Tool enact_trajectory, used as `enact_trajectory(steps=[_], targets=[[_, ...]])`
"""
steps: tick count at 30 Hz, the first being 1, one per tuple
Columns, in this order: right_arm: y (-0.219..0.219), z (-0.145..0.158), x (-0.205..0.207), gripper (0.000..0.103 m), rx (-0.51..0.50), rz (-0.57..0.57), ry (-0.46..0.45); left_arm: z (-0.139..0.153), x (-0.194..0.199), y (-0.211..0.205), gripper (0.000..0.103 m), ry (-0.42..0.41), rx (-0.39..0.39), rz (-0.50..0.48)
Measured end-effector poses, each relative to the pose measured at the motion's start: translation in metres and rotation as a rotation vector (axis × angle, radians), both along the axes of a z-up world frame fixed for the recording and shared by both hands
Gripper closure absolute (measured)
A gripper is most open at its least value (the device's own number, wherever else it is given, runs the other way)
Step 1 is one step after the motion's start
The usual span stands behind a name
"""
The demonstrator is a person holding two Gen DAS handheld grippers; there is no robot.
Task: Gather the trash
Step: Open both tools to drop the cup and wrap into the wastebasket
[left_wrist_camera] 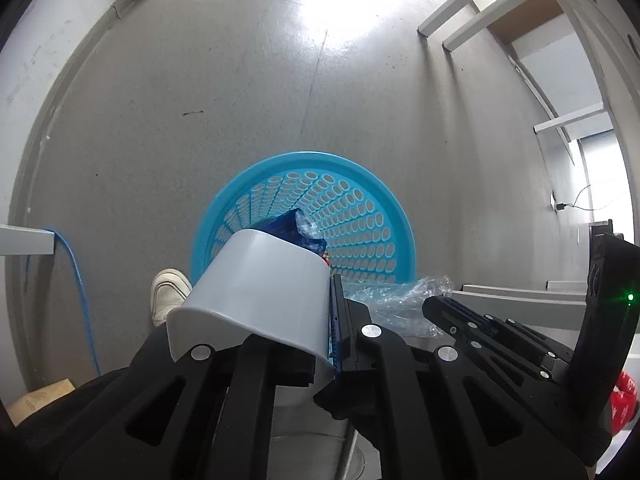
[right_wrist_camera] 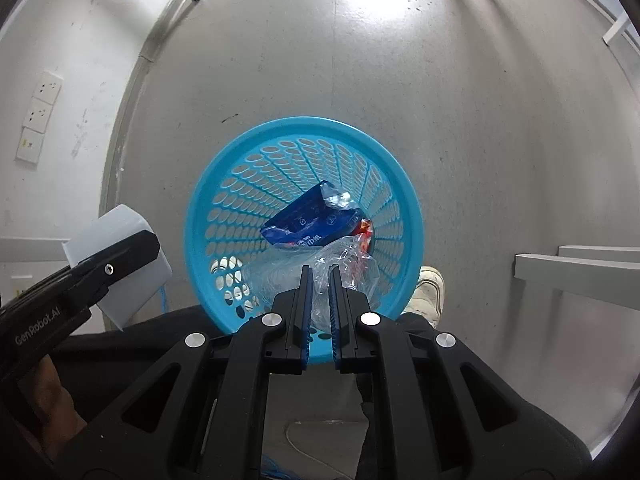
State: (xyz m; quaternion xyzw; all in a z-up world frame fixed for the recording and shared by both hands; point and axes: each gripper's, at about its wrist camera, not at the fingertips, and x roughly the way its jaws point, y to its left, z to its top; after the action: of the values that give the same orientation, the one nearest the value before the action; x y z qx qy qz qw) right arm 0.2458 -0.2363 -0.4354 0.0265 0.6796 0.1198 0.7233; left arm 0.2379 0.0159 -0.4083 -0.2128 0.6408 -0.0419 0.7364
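Note:
In the left wrist view my left gripper (left_wrist_camera: 329, 308) is shut on the wall of a white plastic cup (left_wrist_camera: 256, 288), which lies tilted above the near rim of a blue perforated basket (left_wrist_camera: 304, 158) on the floor. One finger is hidden inside the cup. My right gripper (right_wrist_camera: 320, 276) is shut on a crumpled clear plastic wrap (right_wrist_camera: 344, 256) that hangs over the blue basket (right_wrist_camera: 304, 124). A blue snack wrapper (right_wrist_camera: 312, 224) and a red-orange wrapper (right_wrist_camera: 365, 232) lie in the basket. The white cup (right_wrist_camera: 112, 220) is to its left.
A person's white shoe (right_wrist_camera: 430, 288) stands by the basket's near right side. A blue cable (left_wrist_camera: 80, 280) runs down beside the wall. White table legs (right_wrist_camera: 576, 276) stand to the right, wall sockets (right_wrist_camera: 40, 112) to the left. Grey floor spreads beyond the basket.

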Motion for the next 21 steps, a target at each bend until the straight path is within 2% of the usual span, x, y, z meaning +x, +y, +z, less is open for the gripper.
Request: enact_trajectory(steps=[6, 13, 18, 19, 20, 21], targets=[[0.001, -0.018, 0.019, 0.095, -0.013, -0.024, 0.030, -0.012, 0.017, -0.007, 0.098, 0.015, 0.001, 0.001], [0.005, -0.026, 0.023, 0.095, 0.010, -0.030, 0.050, -0.018, 0.024, -0.016, 0.098, 0.022, -0.005, -0.011], [-0.001, -0.027, 0.025, 0.087, 0.014, -0.065, 0.061, -0.020, 0.027, -0.014, 0.097, 0.028, -0.011, -0.011], [-0.002, -0.028, 0.025, 0.080, 0.027, -0.075, 0.069, -0.020, 0.028, -0.012, 0.091, 0.028, -0.016, 0.003], [-0.003, -0.029, 0.026, 0.072, 0.049, -0.088, 0.082, -0.020, 0.028, -0.011, 0.076, 0.027, -0.026, 0.019], [-0.005, -0.030, 0.026, 0.069, 0.059, -0.098, 0.092, -0.019, 0.028, -0.009, 0.068, 0.022, -0.035, 0.032]])
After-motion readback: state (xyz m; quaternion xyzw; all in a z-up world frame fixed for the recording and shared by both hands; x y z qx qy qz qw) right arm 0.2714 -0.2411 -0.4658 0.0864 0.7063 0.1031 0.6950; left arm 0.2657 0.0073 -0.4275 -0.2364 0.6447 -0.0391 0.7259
